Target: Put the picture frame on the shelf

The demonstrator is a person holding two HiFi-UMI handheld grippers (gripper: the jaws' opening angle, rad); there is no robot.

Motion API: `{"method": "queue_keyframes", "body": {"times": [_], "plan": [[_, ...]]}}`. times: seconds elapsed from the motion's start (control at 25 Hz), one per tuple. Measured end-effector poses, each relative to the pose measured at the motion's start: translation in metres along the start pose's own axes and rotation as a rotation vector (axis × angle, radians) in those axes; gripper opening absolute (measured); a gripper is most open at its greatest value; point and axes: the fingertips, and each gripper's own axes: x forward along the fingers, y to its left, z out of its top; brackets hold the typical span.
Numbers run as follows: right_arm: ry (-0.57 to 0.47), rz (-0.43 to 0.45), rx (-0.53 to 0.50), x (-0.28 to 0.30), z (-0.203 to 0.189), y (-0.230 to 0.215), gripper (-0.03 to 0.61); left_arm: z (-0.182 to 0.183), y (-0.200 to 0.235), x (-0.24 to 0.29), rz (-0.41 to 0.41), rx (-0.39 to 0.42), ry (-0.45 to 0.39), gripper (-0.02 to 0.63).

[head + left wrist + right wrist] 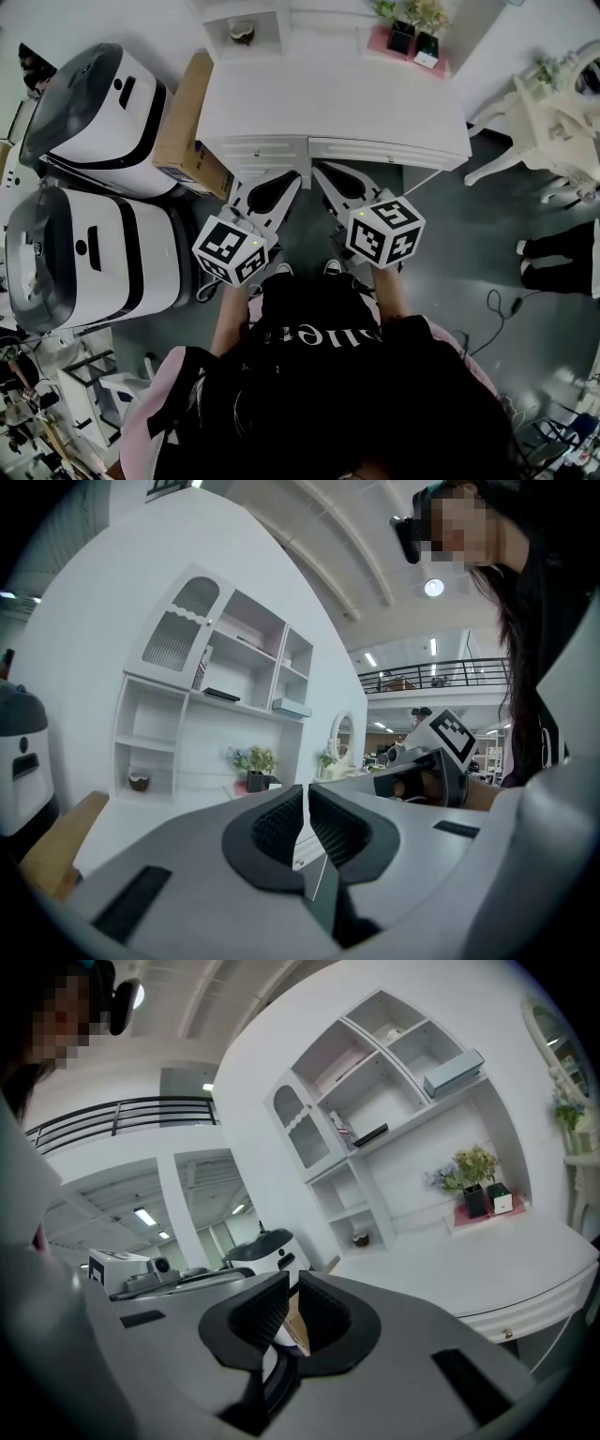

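Note:
I see no picture frame that I can tell for certain, and neither gripper holds anything. The white shelf unit (246, 11) (225, 724) (375, 1119) stands at the back of a white desk (328, 103) (487, 1260). It carries a flat black item (221, 695) (371, 1134) and a pale blue box (292, 708) (453, 1072). My left gripper (289, 183) (306, 803) and right gripper (321, 173) (290, 1293) are held side by side just before the desk's front edge, pointing at it. Both have their jaws shut on nothing.
Two white-and-black machines (94, 122) (84, 253) and a cardboard box (187, 122) crowd the left of the desk. Potted plants on a pink tray (408, 37) sit at its back right. A white ornate chair (544, 122) and another person's feet (553, 253) are at the right.

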Motion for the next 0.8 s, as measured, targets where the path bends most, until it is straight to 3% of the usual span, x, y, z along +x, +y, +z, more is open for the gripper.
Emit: {"method": "queue_keyframes", "body": {"times": [0.8], "plan": [[0.016, -0.041, -0.020, 0.033, 0.000, 0.018, 0.064, 0.007, 0.036, -0.021, -0.024, -0.016, -0.029, 0.031]]}}
